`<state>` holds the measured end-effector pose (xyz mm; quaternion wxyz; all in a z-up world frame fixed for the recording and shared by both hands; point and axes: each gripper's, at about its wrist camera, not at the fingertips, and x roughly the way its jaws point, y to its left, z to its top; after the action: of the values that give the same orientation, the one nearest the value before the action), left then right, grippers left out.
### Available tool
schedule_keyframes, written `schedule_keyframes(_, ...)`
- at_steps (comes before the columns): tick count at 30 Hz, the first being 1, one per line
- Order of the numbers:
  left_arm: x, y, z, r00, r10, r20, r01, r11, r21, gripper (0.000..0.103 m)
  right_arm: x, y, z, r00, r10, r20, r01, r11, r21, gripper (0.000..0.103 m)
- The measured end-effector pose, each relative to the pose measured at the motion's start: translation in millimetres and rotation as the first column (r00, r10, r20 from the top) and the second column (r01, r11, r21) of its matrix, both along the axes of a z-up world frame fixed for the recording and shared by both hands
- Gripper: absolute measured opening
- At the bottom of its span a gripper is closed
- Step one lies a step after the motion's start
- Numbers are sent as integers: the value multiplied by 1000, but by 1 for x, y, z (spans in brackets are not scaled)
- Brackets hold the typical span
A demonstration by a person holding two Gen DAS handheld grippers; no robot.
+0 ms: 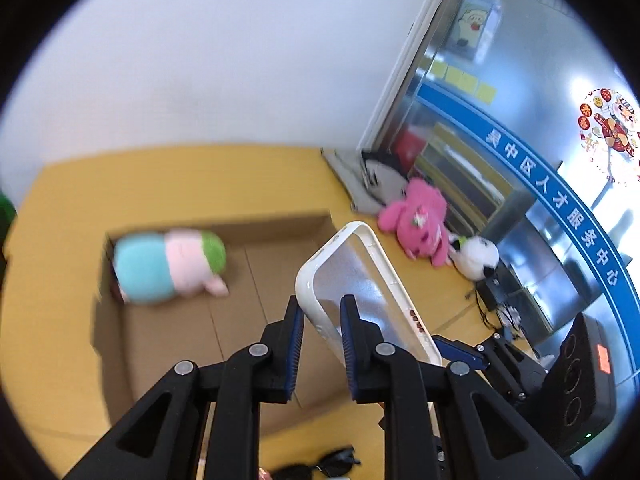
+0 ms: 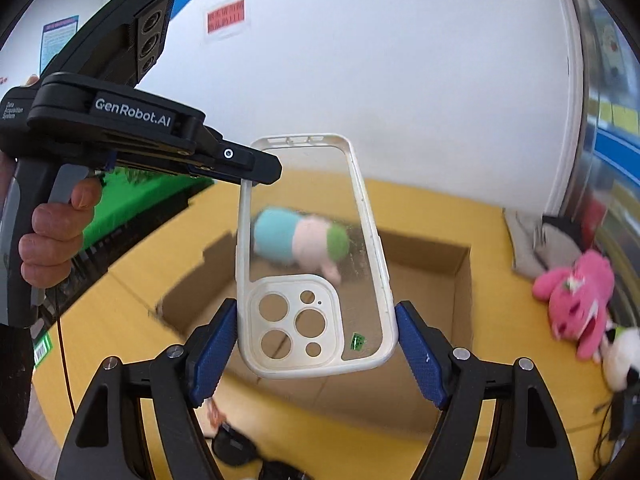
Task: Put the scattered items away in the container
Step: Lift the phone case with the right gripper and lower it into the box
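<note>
Risks dropping the phone case [image 2: 316, 256] outside the cardboard box [image 2: 460, 280]: pinched only at its far end by left gripper [image 1: 320, 312], right gripper [image 2: 316, 344] spread wide, barely touching.

"GenRobot.AI" on left tool [image 2: 260, 172]

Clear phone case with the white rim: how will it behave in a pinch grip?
The clear phone case with white rim is an empty thin shell, so probably light. The left gripper pinches only one edge, so it may flex or pivot. Its glossy back looks slippery; the right gripper straddles it.
</note>
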<state>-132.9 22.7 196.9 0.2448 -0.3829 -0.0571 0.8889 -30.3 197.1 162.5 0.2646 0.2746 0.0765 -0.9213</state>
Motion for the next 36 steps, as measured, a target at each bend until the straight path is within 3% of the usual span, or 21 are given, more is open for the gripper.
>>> schedule_keyframes(3,-15,1,31,998,15,-62,-17,1000,-23,18,-26,-7,29,1000,2,-12,-3,999,-32,82)
schedule_keyframes(7,-45,0,54,997,26,-78,-28,999,-30,17,-62,-17,55,999,-1,-38,0,1000,-22,82)
schedule_keyframes(12,-90,8,48,998,28,-57,-31,997,-69,17,-106,-24,57,1000,0,0,0,1000,-19,82)
schedule_keyframes(16,-128,15,11,1000,16,3,-16,997,-70,17,-141,-24,29,997,-11,81,13,1000,-25,82)
schedule_keyframes(20,-160,24,-43,998,-15,65,20,997,-80,17,-174,-20,-19,985,-30,170,32,999,-11,82)
schedule_keyframes(27,-204,40,-119,977,-11,211,31,995,-92,17,-205,-17,-90,954,-59,294,52,998,33,82)
schedule_keyframes(36,-235,67,-195,941,2,338,55,986,-159,17,-252,2,-163,878,-97,468,86,995,44,82)
